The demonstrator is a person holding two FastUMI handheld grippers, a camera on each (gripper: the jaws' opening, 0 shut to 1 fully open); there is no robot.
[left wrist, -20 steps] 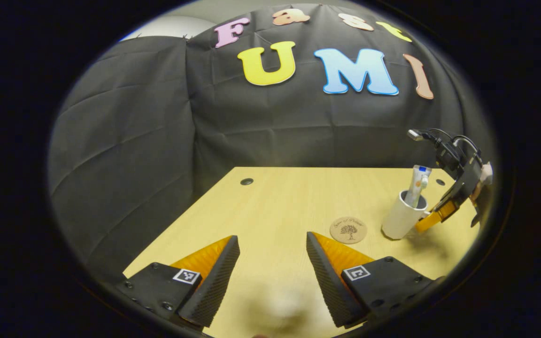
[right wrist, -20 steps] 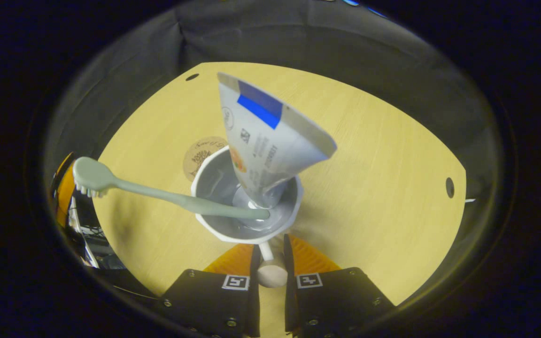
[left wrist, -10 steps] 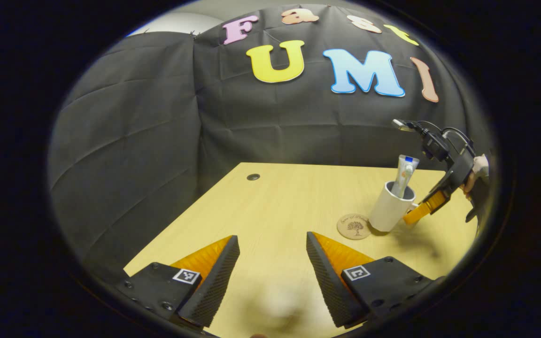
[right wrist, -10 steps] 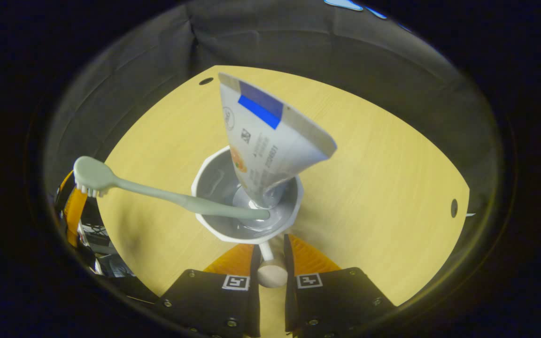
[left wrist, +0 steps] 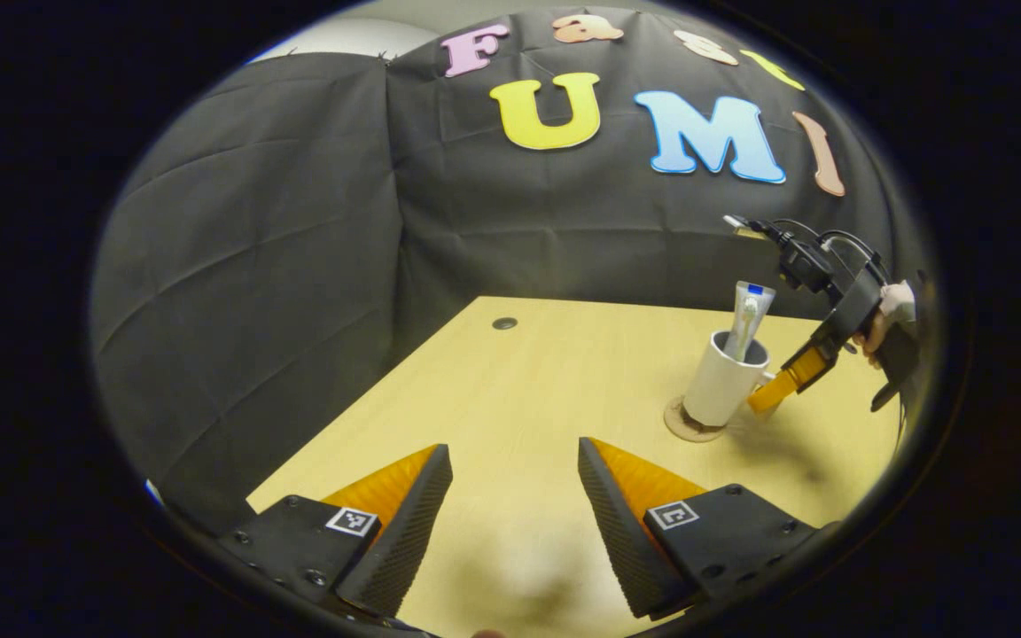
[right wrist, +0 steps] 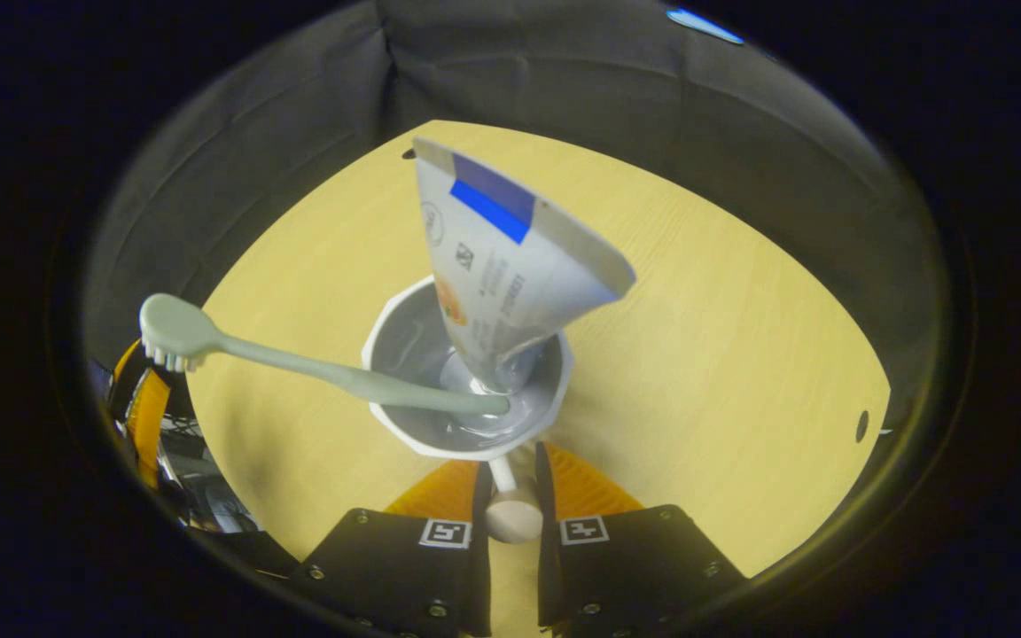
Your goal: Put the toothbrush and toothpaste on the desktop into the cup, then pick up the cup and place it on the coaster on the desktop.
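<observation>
A pale wooden desktop (left wrist: 519,399) bears a round coaster (left wrist: 681,428) under the cup (left wrist: 723,390).

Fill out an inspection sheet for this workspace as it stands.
Surface: wooden desktop with a round hole.
Job's things: white cup over the coaster, tilted; toothbrush and toothpaste stand inside the cup.
Clutter: nothing seen.
Grippers: right tool shut on the cup handle, held by a hand; left tool open, holding nothing, above the desktop.
Cables: black cables on top of the right tool.
Surroundings: black cloth wall behind the desktop.
</observation>
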